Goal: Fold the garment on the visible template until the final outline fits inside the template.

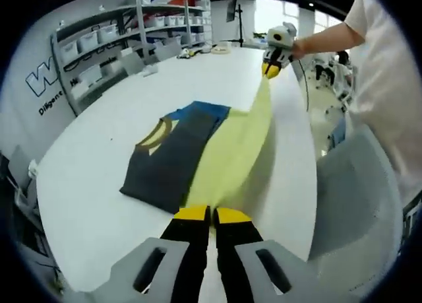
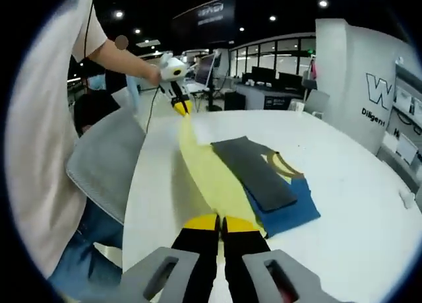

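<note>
A pale yellow garment point(image 1: 241, 141) is stretched taut above a white table point(image 1: 86, 177), its long axis running straight from one gripper to the other along the table's near edge. The left gripper point(image 1: 211, 215) has its jaws pinched together on one end of the cloth; the right gripper point(image 2: 219, 222) is clamped on the opposite end the same way. Beside the yellow cloth lies the template point(image 2: 293, 207), a blue sheet flat on the table, with a dark grey folded piece point(image 2: 254, 171) resting on top of it. A grey chair point(image 2: 102, 161) stands at the table's edge beside the person point(image 2: 39, 151).

Blue template point(image 1: 210, 109) mostly hidden under garment point(image 1: 231, 151); wall lettering point(image 1: 41, 82) cut off
</note>
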The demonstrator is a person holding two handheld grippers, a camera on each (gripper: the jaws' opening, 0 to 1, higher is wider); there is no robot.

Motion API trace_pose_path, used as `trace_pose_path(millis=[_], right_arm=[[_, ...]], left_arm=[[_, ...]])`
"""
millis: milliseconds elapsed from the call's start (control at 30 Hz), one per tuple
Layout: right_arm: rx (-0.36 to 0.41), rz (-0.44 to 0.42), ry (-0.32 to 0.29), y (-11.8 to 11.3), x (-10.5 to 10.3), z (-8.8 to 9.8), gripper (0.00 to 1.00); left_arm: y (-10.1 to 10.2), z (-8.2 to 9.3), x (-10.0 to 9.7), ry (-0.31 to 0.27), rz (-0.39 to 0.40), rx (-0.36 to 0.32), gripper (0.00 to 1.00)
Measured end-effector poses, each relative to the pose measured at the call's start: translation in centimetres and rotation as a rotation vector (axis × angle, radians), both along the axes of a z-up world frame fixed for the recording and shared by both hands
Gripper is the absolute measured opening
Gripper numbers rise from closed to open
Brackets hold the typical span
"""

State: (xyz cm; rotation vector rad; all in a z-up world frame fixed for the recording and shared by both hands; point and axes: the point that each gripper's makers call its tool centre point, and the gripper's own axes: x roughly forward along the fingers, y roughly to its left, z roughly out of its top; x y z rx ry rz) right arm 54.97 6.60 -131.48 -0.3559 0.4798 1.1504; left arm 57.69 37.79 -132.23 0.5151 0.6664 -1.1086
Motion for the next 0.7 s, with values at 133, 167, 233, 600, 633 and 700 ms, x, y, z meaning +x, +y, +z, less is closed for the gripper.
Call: trace_pose_path(millis=[133, 167, 233, 600, 633, 700], right_arm=[[0.008, -0.023, -0.013, -0.1, 2.4, 0.7, 0.00], [0.010, -0.025, -0.015, -0.1, 2.8, 0.9, 0.00], [0.006, -0.032, -0.021, 0.0, 3.9, 1.1, 0.00], [-0.012, -0.064, -0.020, -0.1, 9.8, 1.3, 0.00], [-0.012, -0.069, -0.017, -0.1, 10.4, 1.2, 0.00], [-0.013, -0.076, -0.013, 0.0, 11.4, 1.1, 0.00]], left_arm=[[-0.1, 0.4, 2.4, -0.013, 0.019, -0.010, 0.00], [-0.1, 0.5, 3.1, -0.016, 0.027, -0.016, 0.00], [-0.2, 0.6, 3.9, -0.019, 0.033, -0.019, 0.00], [-0.3, 0.5, 10.0, -0.031, 0.110, -0.040, 0.00], [-0.3, 0.4, 10.7, -0.030, 0.117, -0.043, 0.00], [-0.5, 0.3, 11.8, -0.030, 0.131, -0.049, 0.00]])
